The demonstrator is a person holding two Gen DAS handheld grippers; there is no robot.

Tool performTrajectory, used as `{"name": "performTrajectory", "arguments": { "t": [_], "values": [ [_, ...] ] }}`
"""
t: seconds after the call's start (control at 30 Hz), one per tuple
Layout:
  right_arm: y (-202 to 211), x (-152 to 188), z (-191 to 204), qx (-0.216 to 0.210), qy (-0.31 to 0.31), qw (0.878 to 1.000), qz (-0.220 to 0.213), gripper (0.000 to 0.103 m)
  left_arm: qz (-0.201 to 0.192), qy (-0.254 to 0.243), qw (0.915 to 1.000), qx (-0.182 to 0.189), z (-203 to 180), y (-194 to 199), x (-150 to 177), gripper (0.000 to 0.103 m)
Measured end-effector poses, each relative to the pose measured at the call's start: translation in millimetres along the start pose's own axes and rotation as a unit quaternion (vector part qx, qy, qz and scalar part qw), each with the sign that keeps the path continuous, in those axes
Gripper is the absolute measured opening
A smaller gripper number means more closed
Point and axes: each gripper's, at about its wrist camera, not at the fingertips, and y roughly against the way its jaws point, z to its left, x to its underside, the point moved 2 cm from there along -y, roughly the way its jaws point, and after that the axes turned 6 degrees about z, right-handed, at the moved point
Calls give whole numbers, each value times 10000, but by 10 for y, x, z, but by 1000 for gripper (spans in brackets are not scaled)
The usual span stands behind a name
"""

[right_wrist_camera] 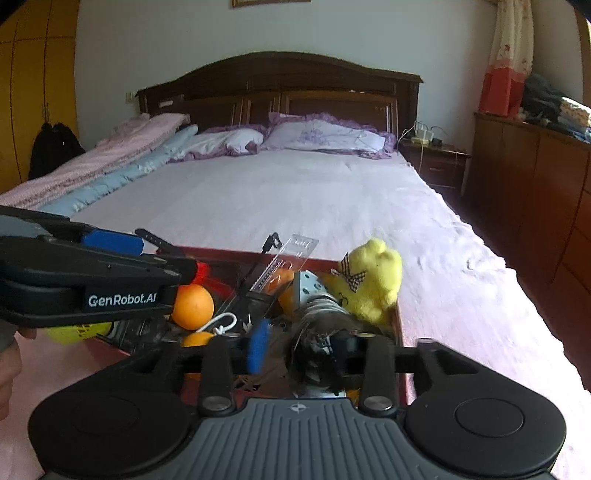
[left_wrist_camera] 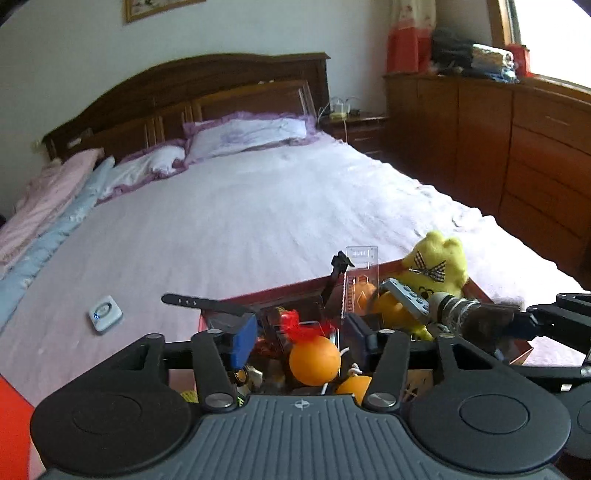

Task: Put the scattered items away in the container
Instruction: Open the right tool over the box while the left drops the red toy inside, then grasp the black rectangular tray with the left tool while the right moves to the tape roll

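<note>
- A wide bed (right_wrist_camera: 295, 192) fills the room, covered by a pale lilac sheet.
- A dark wooden headboard (right_wrist_camera: 280, 85) with a curved top stands against a plain white wall (right_wrist_camera: 184, 33).
- Two white pillows with purple frills (right_wrist_camera: 325, 134) lie at the head of the bed.
- A folded pink quilt (right_wrist_camera: 110, 147) and a light blue quilt (right_wrist_camera: 122, 173) run along the bed's left edge.
- A small wooden nightstand (right_wrist_camera: 436, 158) sits beside the headboard, with chargers and cables on top.
- A long brown cabinet (left_wrist_camera: 517, 147) lines the right wall, with folded clothes (left_wrist_camera: 476, 55) piled on it.
- Bright daylight comes through a window (left_wrist_camera: 554, 37) above the cabinet.
- A floral curtain (right_wrist_camera: 509, 55) hangs in the corner.
- A yellow wardrobe (right_wrist_camera: 33, 74) stands at far left.
- A framed picture (left_wrist_camera: 155, 7) hangs above the headboard.
</note>
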Motion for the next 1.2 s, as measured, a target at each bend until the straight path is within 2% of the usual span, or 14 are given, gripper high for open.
{"name": "performTrajectory", "arguments": {
  "t": [0.07,0.23,0.33,0.43,0.6,0.8,0.87,0.93,0.97,1.03,1.2],
  "values": [
    [33,27,16,-17,3,10000,-42,46,-50,8,10000,13,-9,42,20,64],
    [262,176,-6,-29,-57,9999,-124,51,-199,63,9998,79,8,285,213,84],
    [476,376,-45,-8,-45,9999,-114,53,-253,14,9996,133,4,479,390,86],
    [652,657,-83,-33,-59,9999,104,54,-241,2,9996,166,-10,669,596,88],
    [783,1162,-74,-194,-339,9964,747,54,-130,244,9994,209,34,999,1030,92],
    [774,1649,94,-517,-637,9875,1346,53,182,285,9994,15,157,1275,1514,93],
    [751,1733,160,-606,-690,9851,1456,49,290,333,9990,-23,219,1339,1641,93],
    [729,1784,192,-693,-785,9830,1509,35,390,430,9983,-25,279,1371,1750,93],
    [721,1807,198,-729,-861,9819,1520,34,440,481,9979,-26,307,1387,1806,93],
    [748,1772,188,-749,-931,9814,1503,24,507,557,9972,-2,349,1404,1877,93],
    [853,1791,130,-986,-1144,9754,1604,17,555,594,9967,45,346,1438,1988,93]
  ]
}}
